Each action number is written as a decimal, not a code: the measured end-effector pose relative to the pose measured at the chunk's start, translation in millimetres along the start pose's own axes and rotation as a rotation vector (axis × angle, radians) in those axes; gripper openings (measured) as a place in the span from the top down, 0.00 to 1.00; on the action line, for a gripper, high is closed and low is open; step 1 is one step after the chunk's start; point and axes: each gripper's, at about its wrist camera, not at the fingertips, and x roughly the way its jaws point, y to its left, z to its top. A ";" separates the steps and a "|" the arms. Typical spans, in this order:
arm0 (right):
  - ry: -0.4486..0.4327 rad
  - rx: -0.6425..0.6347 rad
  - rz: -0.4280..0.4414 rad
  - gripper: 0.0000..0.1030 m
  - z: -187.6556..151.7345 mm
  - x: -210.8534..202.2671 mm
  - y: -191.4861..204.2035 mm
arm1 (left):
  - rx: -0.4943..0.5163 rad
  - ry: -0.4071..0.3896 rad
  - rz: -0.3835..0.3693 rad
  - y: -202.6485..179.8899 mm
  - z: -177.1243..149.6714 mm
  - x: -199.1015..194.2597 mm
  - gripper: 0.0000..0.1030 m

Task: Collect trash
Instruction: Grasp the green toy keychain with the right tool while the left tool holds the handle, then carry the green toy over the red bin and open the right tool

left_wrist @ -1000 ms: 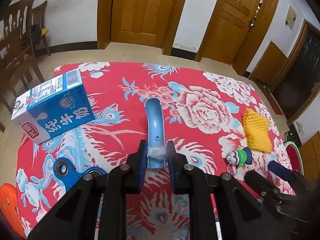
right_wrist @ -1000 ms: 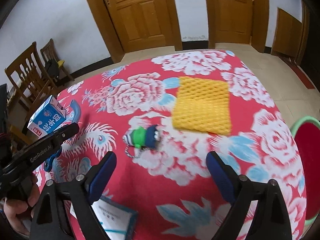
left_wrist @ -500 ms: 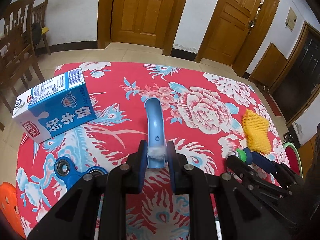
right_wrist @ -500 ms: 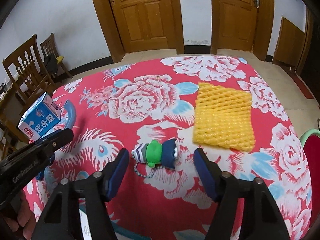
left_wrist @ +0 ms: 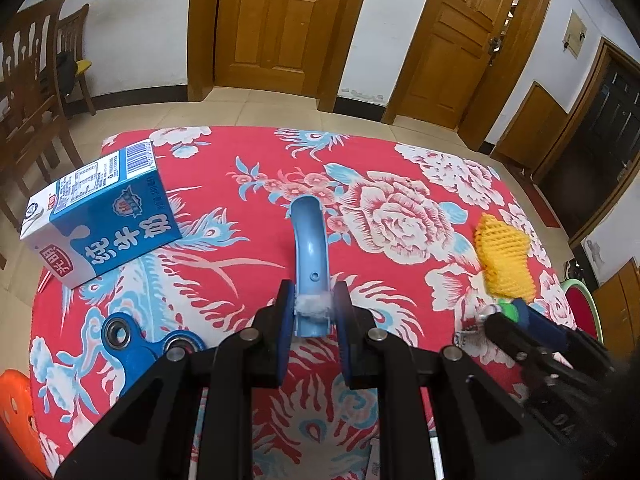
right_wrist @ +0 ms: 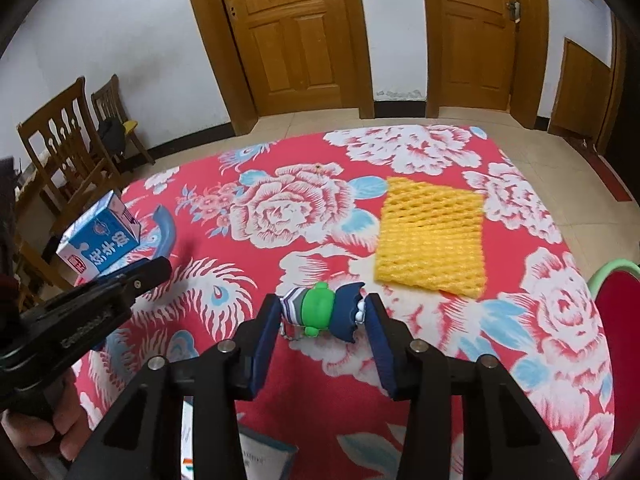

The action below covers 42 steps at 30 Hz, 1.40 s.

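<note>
My left gripper is shut on the near end of a curved light-blue plastic strip, which also shows in the right wrist view. My right gripper has its jaws around a small green and navy toy keychain on the red floral tablecloth; the pads sit close on either side. A blue and white milk carton lies at the table's left. A yellow foam fruit net lies just beyond and right of the toy.
A blue fidget spinner lies near my left gripper. A booklet lies at the near edge. Wooden chairs stand left, a red stool right, an orange stool at the near left.
My right gripper has moved forward onto the toy keychain and its jaws have narrowed around it. My left gripper has stayed put, holding the blue strip.
</note>
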 end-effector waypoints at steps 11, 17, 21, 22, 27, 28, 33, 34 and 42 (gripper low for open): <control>-0.075 0.133 -0.020 0.55 -17.9 -57.6 -51.7 | 0.009 -0.003 -0.008 -3.3 -0.7 -1.8 0.82; -0.105 0.217 -0.065 0.55 -29.0 -88.7 -89.8 | 0.026 -0.002 -0.009 -8.9 -2.6 -0.9 0.82; -0.137 0.273 -0.106 0.55 -36.5 -110.6 -117.1 | 0.042 0.000 -0.014 -13.8 -4.5 -0.6 0.82; -0.145 0.286 -0.115 0.55 -38.1 -115.5 -123.1 | 0.045 0.000 -0.016 -15.0 -4.8 -0.7 0.82; -0.182 0.359 -0.166 0.55 -46.0 -137.6 -158.0 | 0.054 0.009 -0.036 -22.2 -5.8 -1.3 0.82; -0.187 0.372 -0.173 0.55 -47.7 -140.7 -163.4 | 0.059 0.009 -0.042 -25.1 -5.8 -2.4 0.82; -0.214 0.443 -0.213 0.55 -59.8 -156.2 -195.5 | 0.088 0.002 -0.054 -40.3 -7.0 -11.5 0.82; -0.218 0.456 -0.219 0.55 -62.4 -158.4 -201.0 | 0.096 0.002 -0.059 -44.4 -7.4 -13.8 0.82; -0.229 0.555 -0.247 0.55 -84.6 -167.6 -245.2 | 0.145 0.011 -0.120 -79.9 -11.2 -30.6 0.82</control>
